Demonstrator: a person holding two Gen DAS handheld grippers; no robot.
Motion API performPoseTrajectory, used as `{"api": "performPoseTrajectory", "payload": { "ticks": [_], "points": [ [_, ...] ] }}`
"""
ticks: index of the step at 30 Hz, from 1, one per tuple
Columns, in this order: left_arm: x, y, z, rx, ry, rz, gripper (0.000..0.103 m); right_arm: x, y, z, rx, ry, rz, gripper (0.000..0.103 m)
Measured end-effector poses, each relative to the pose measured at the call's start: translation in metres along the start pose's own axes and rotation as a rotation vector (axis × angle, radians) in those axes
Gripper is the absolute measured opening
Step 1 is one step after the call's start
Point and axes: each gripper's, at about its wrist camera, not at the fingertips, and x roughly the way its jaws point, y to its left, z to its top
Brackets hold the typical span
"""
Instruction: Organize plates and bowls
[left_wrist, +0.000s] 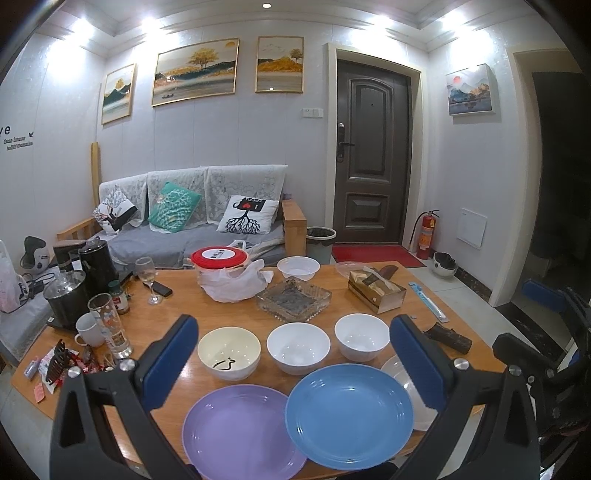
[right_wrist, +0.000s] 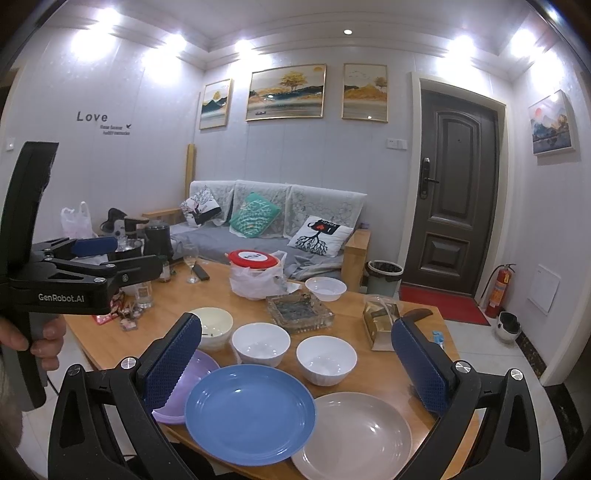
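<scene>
Both grippers are hanging over the near edge of the wooden table (left_wrist: 229, 310), nothing in either one. Left gripper (left_wrist: 293, 354) has its blue pads spread wide and empty, and the right gripper (right_wrist: 295, 354) is spread wide too.

Using the round blue plastic plate (left_wrist: 349, 415) as the anchor: the round lilac plastic plate (left_wrist: 242, 432) is on its left with the blue rim lapping over it, and the round beige plate (right_wrist: 356, 437) pokes out from under its right side. So the plates are already half fanned, probably easiest to just stack them onto one.

Behind the blue plate there's a row of three bowls: a cream bowl with a black squiggle inside (left_wrist: 229, 352) on the left, a plain white bowl (left_wrist: 298, 348) in the middle, and another white bowl (left_wrist: 362, 336) to the right. They look close enough in size to nest, I reckon. Further back from the blue plate sits a square glass ashtray (left_wrist: 294, 299).
</scene>
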Motion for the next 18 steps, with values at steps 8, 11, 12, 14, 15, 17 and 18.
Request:
{"api": "performPoseTrajectory", "payload": {
  "ticks": [8, 11, 12, 14, 15, 17, 18],
  "points": [
    [0.0018, 0.0009, 0.0002, -0.003, 0.003, 0.002, 0.103, 0.0008, 0.0029, 0.0006, -0.001, 0.004, -0.002, 0.102],
    [0.0044, 0.0015, 0.0005, -0.005, 0.006, 0.004, 0.102, 0.0007, 0.0021, 0.0007, 0.001, 0.005, 0.000, 0.102],
    [0.0050, 0.0020, 0.0003, -0.006, 0.007, 0.004, 0.102, 0.0005, 0.0021, 0.0008, 0.001, 0.005, -0.001, 0.102],
    [0.0063, 0.0021, 0.0004, -0.006, 0.009, 0.006, 0.103, 0.0005, 0.0022, 0.0005, 0.001, 0.005, -0.001, 0.102],
    [0.0069, 0.0017, 0.0003, -0.006, 0.009, 0.006, 0.103, 0.0005, 0.0019, 0.0004, 0.001, 0.005, -0.001, 0.102],
    [0.0079, 0.0020, 0.0001, -0.010, 0.012, 0.006, 0.103, 0.0006, 0.0017, 0.0003, 0.001, 0.003, -0.001, 0.102],
    [0.0082, 0.0023, 0.0001, -0.012, 0.013, 0.005, 0.103, 0.0006, 0.0021, 0.0000, 0.000, 0.003, 0.000, 0.102]
  ]
}}
